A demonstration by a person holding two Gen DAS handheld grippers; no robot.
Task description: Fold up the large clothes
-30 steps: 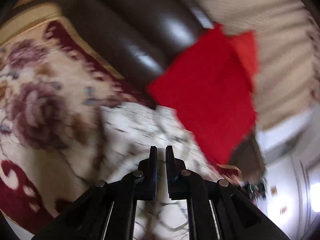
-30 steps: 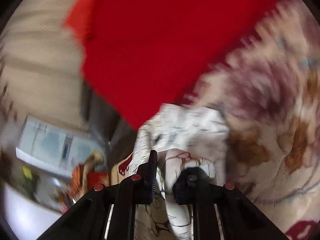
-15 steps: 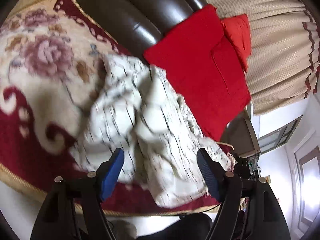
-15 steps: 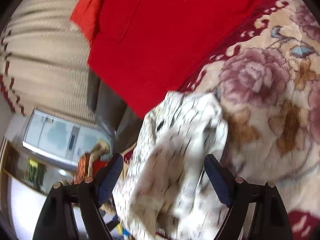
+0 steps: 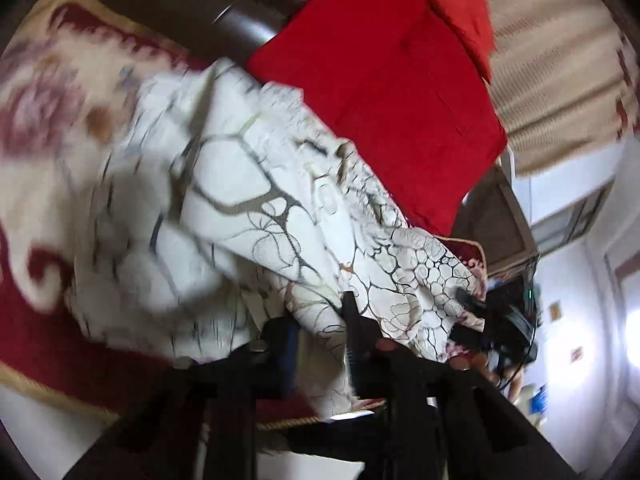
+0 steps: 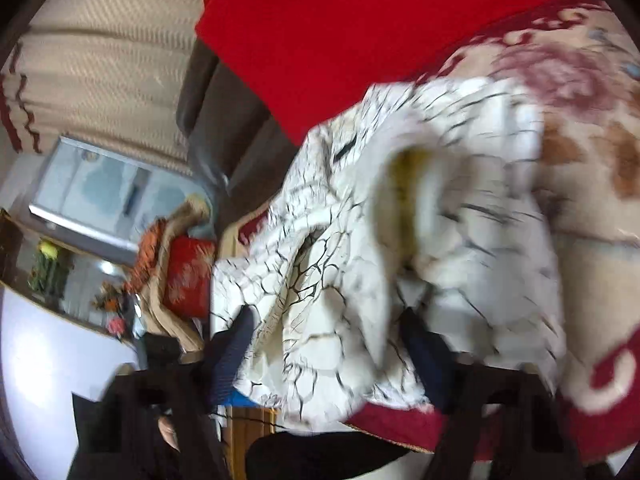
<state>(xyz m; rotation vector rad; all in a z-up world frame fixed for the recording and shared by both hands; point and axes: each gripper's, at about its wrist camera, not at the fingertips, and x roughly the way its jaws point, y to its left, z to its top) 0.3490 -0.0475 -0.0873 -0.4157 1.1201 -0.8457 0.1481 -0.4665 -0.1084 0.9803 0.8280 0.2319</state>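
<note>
The white garment with dark branching print [image 5: 256,184] lies bunched on the floral sofa cover [image 5: 44,92], against the red cushion [image 5: 384,96]. My left gripper [image 5: 320,332] closes on a near fold to secure an edge; my right gripper [image 6: 328,344], half open, closes around the hem.

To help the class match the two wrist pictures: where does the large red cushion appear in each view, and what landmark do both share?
Left wrist view: the large red cushion fills the upper centre-right, leaning on the dark sofa back, behind the white patterned garment.
Right wrist view: the cushion spans the top centre, above the garment.
Shared landmark: the beige curtain, right of the cushion in the left view, left of it in the right view.
</note>
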